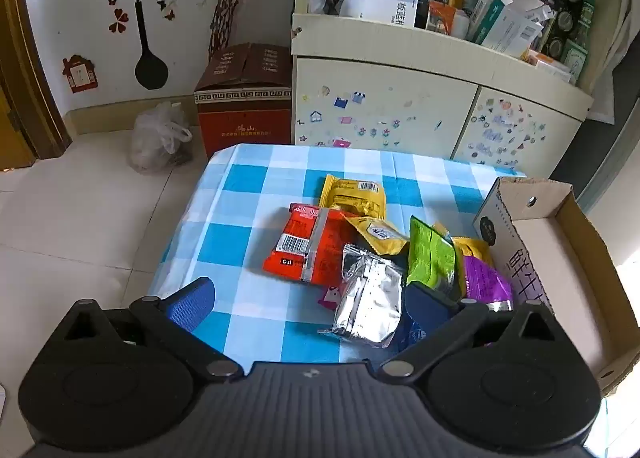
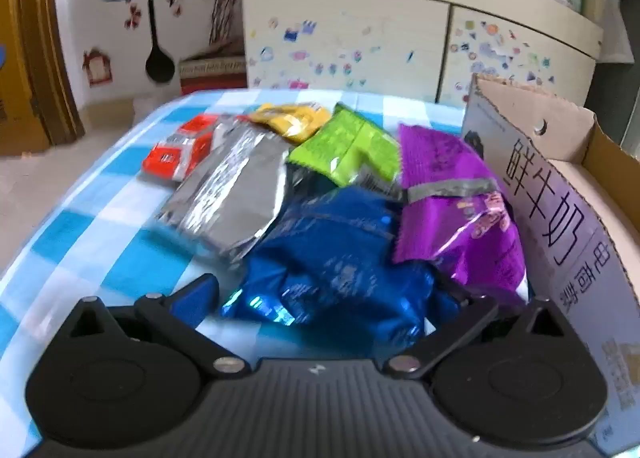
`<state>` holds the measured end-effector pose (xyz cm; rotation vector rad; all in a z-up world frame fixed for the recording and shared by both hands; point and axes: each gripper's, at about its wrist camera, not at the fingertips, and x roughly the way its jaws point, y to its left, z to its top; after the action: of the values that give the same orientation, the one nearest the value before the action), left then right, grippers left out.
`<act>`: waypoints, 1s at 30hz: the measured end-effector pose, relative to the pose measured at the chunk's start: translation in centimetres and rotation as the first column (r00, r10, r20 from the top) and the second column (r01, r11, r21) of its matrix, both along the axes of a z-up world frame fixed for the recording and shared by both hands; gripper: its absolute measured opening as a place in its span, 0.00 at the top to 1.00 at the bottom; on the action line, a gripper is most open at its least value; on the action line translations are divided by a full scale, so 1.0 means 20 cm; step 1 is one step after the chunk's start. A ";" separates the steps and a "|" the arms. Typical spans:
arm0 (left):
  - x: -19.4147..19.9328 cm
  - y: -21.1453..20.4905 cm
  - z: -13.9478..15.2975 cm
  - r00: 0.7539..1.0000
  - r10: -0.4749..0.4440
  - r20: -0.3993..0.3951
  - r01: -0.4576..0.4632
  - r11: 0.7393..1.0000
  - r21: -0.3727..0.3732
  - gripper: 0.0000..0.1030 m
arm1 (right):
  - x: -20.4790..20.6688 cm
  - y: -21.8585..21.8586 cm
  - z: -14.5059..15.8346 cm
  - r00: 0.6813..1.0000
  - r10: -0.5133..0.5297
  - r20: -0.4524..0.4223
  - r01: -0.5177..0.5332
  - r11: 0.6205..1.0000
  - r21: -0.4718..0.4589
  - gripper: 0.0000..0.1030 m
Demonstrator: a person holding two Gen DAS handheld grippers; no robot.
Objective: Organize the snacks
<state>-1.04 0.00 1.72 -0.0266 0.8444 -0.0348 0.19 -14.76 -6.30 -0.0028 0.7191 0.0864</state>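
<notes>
Several snack packets lie in a heap on a blue-and-white checked table: a red one, two yellow ones, a silver one, a green one, a purple one and a blue one. An open cardboard box stands at the right. My left gripper is open above the near edge of the heap. My right gripper is open, low over the table, with the blue packet between its fingers; the purple packet lies against the box.
A cream cabinet with stickers and cluttered shelves stands behind the table. A red carton and a plastic bag sit on the tiled floor at the left. A brown door frame is far left.
</notes>
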 end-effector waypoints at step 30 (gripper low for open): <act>-0.06 0.15 0.10 0.994 0.107 0.006 -0.107 0.990 0.095 0.00 | -0.17 -0.18 0.39 0.988 0.076 -0.138 -0.063 0.993 0.095 0.01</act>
<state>-2.19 3.02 3.67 0.0182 0.8414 0.1065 -3.25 -18.26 1.54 0.0658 0.8567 0.1872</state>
